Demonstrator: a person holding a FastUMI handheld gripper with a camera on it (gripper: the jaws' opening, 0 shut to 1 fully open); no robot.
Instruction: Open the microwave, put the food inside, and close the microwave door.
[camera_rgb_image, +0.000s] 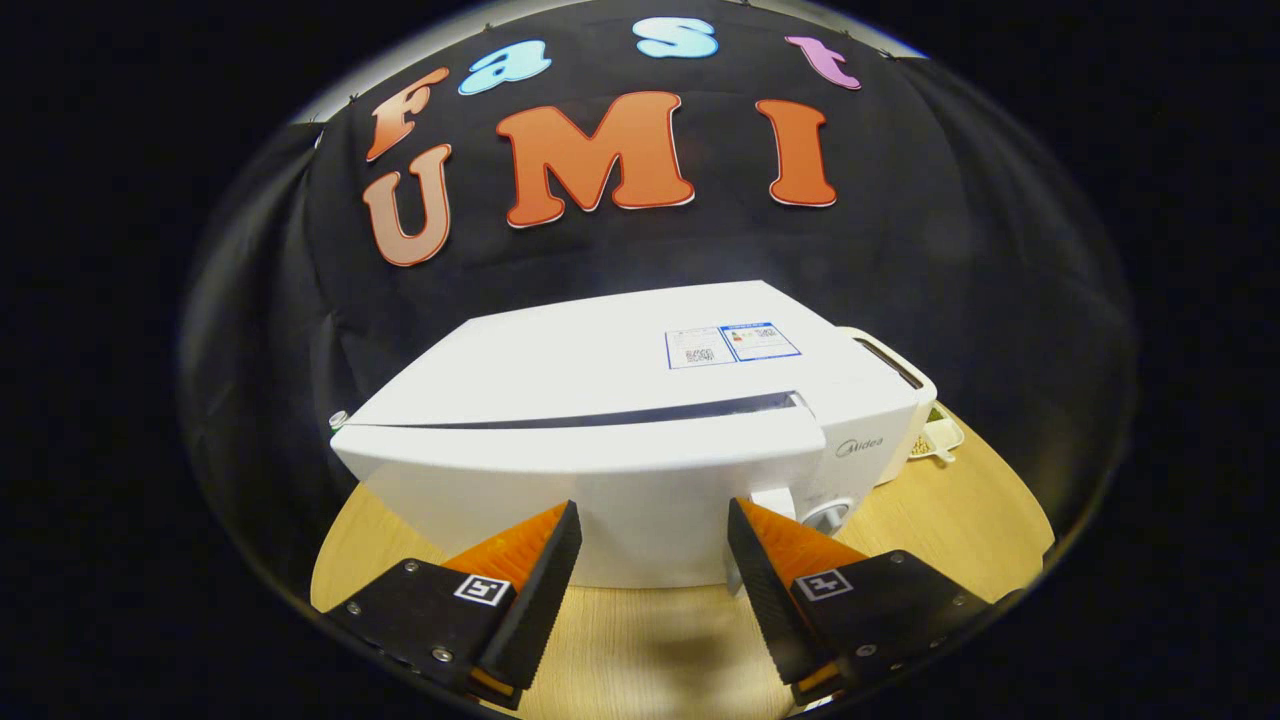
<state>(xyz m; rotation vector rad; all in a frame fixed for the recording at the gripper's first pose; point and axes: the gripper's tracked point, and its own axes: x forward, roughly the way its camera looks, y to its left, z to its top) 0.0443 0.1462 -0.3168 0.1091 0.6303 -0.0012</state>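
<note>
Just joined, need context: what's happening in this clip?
A hand-held gripper hangs open in front of a white microwave on a wooden table, its fingers apart and holding nothing. The microwave door looks shut or nearly so, with a dark slit along its top edge. A small tray that seems to hold food sits on the table beside the microwave's far end. No food is inside yet.
</note>
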